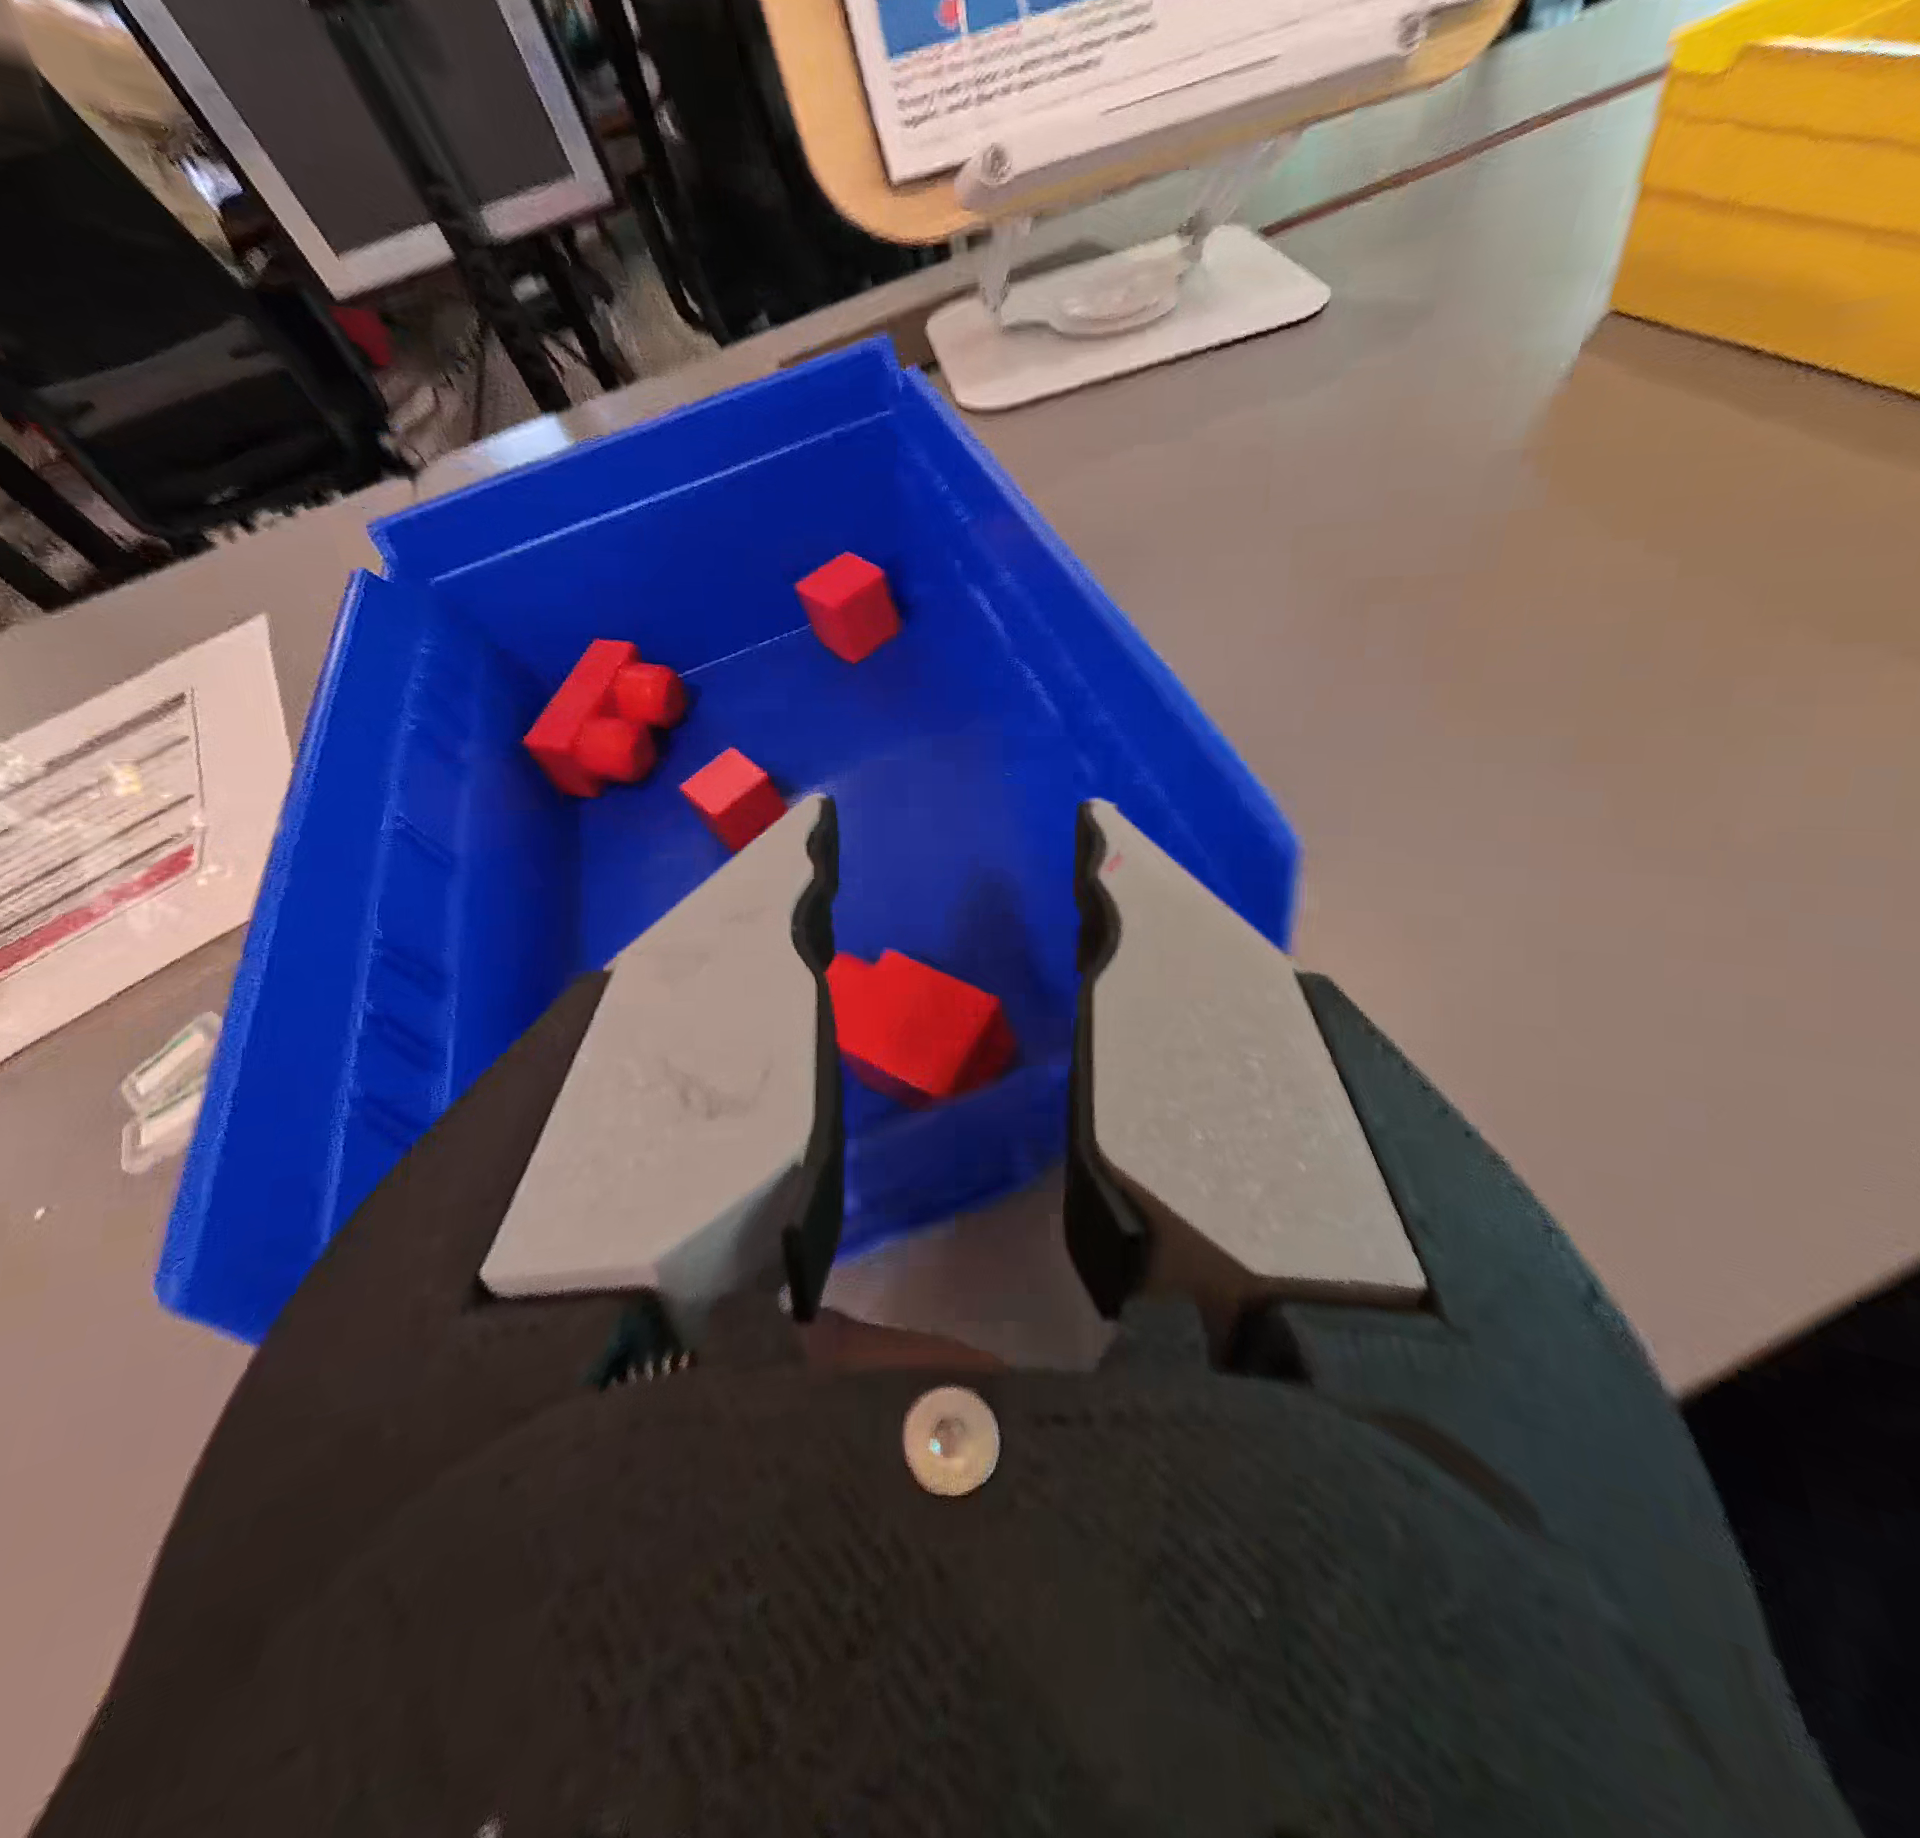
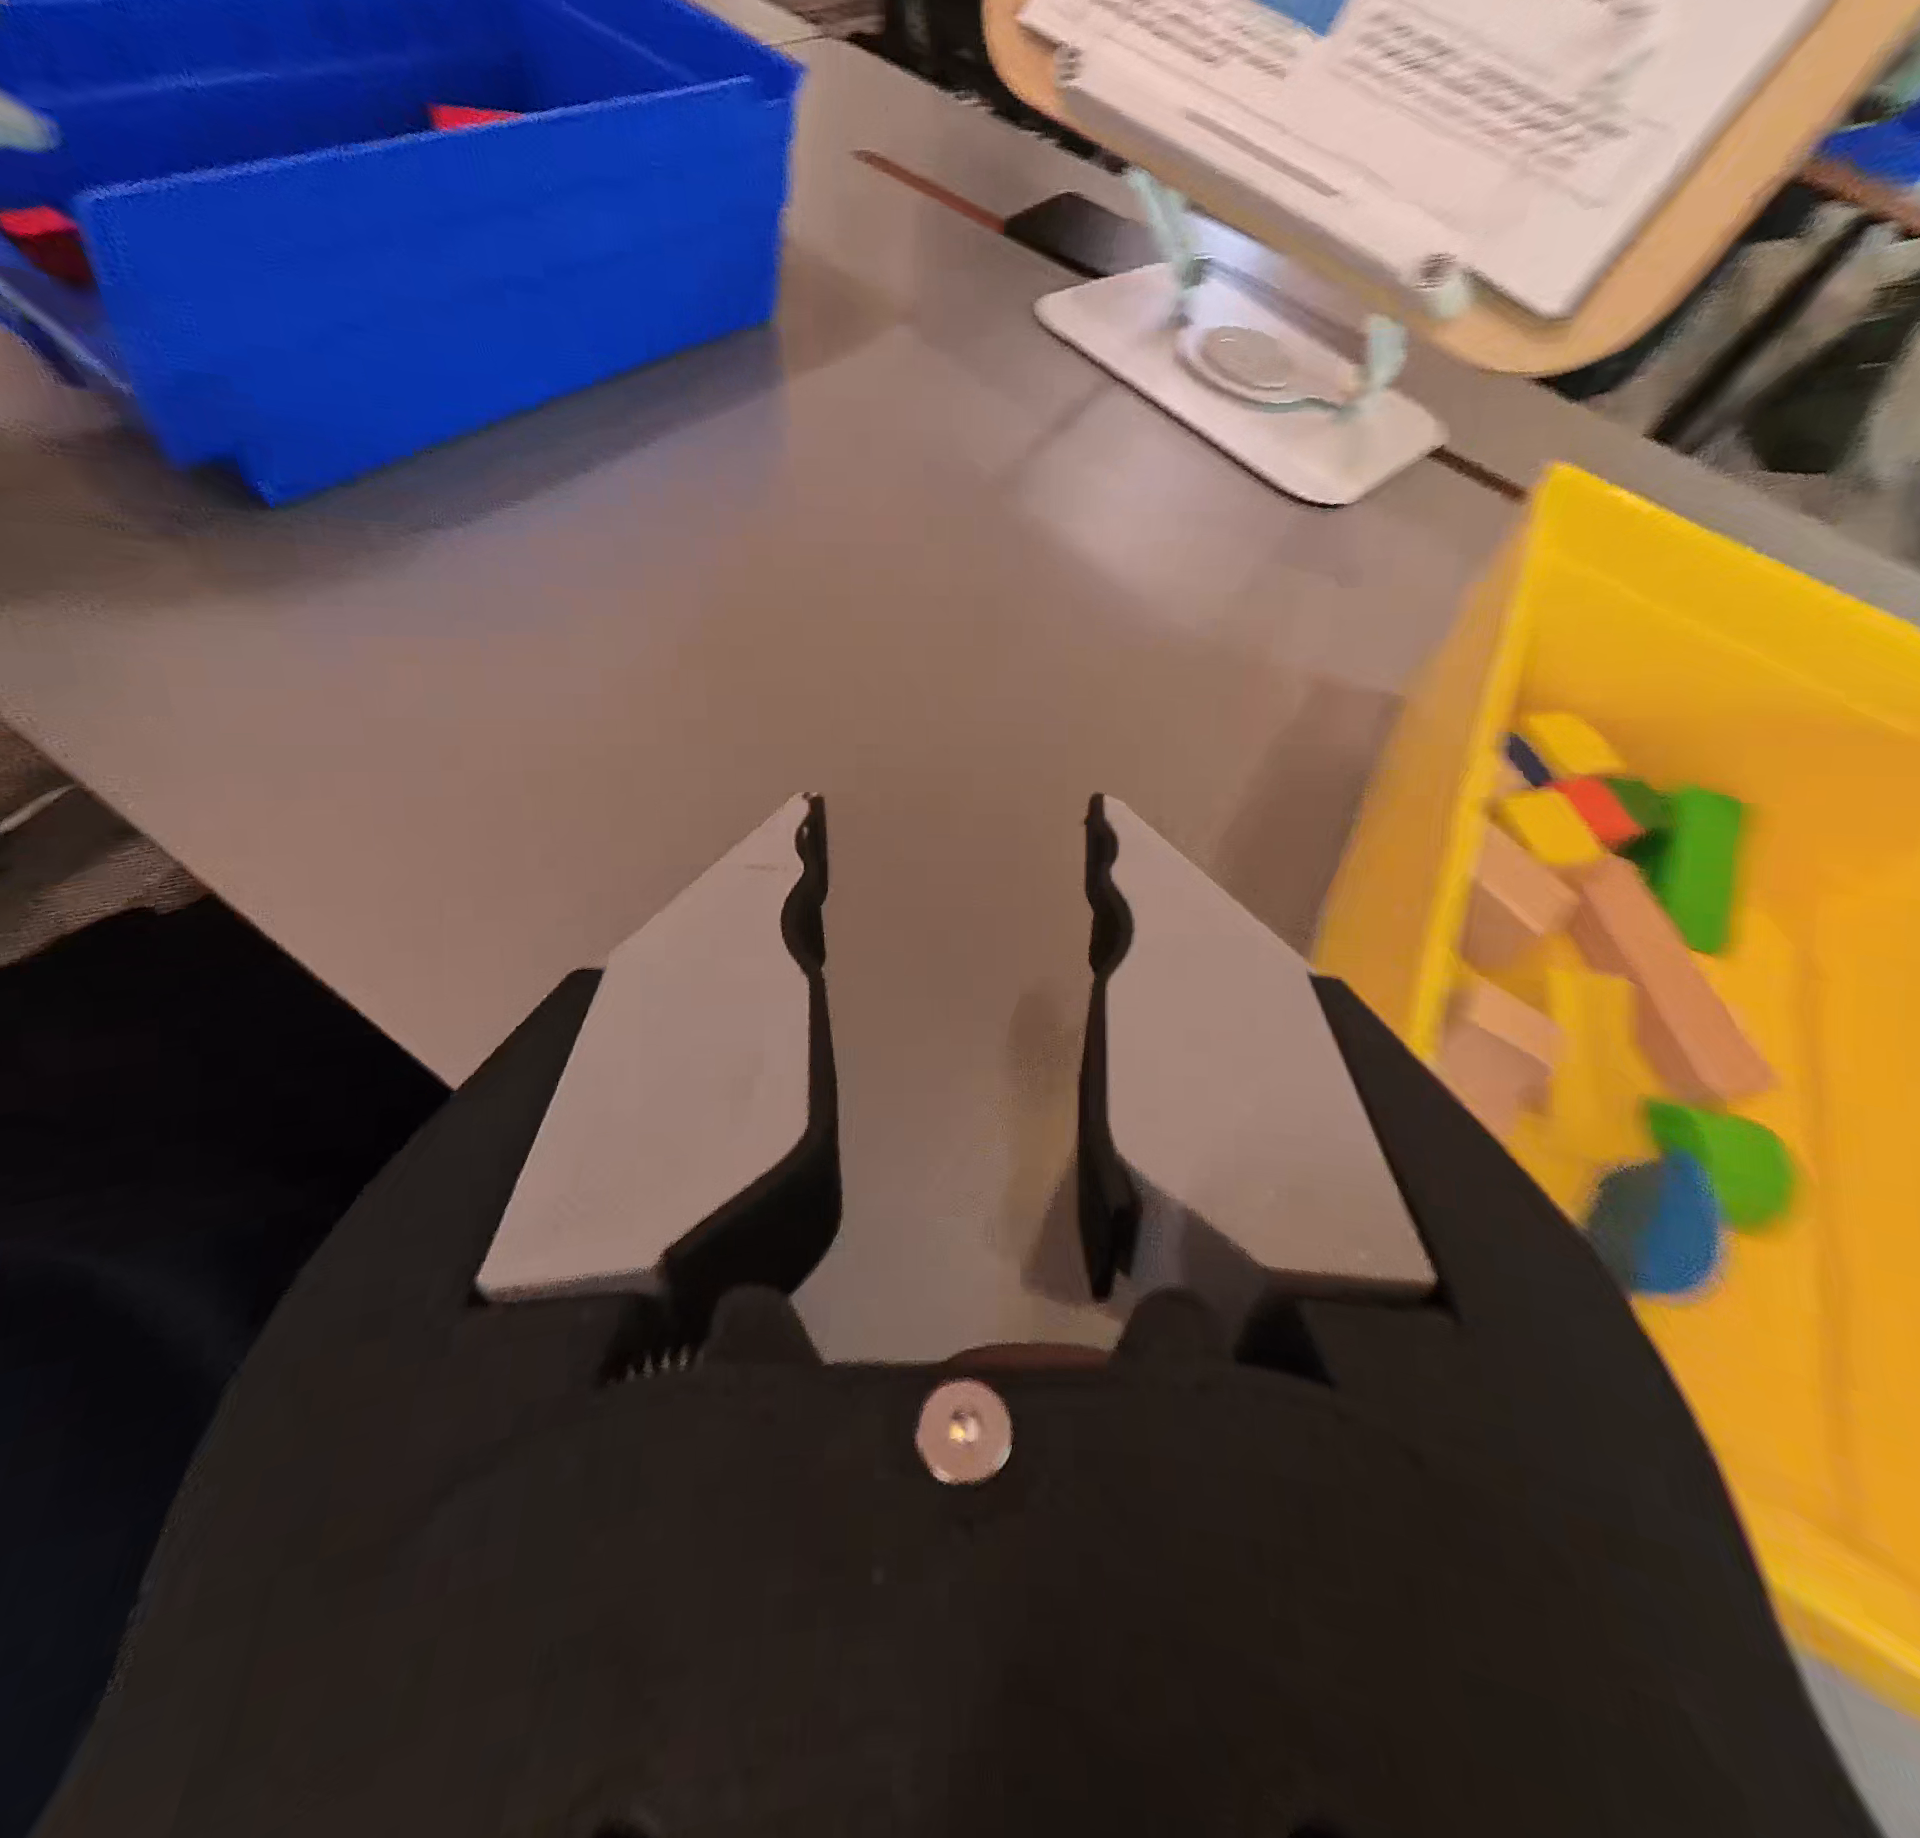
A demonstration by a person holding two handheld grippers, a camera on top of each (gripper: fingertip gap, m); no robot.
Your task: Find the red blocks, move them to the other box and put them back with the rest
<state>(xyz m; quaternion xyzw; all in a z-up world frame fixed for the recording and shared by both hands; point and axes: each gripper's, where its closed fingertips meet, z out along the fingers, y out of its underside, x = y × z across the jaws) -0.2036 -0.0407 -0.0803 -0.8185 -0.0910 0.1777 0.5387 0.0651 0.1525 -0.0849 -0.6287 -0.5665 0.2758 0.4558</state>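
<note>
The left gripper (image 1: 951, 812) hangs above the near end of the blue box (image 1: 312, 905), tipped downward so its two fingers point into the box. Its fingers are spread apart with nothing between them. Seen through the gap, a large red block (image 1: 925, 1025) lies at the near end of the box floor, below the fingers and not touched by them. Farther in lie a small red cube (image 1: 732, 796) just beside the left fingertip, a red piece with two round studs (image 1: 603, 718) against the left wall, and another red cube (image 1: 847, 604) near the far wall.

The right gripper (image 2: 951, 812) is held level and low over the bare grey table (image 2: 727, 645), between the two boxes, angled forward and slightly down. Its fingers are also apart and empty. To its right stands the yellow box (image 2: 1558, 593), holding blocks in mixed colours (image 2: 1621, 905): green, yellow, blue, orange and plain wood. The blue box sits far left in this view, well apart from the gripper. A paper sheet on a stand (image 2: 1247, 375) stands at the far side of the table.
</note>
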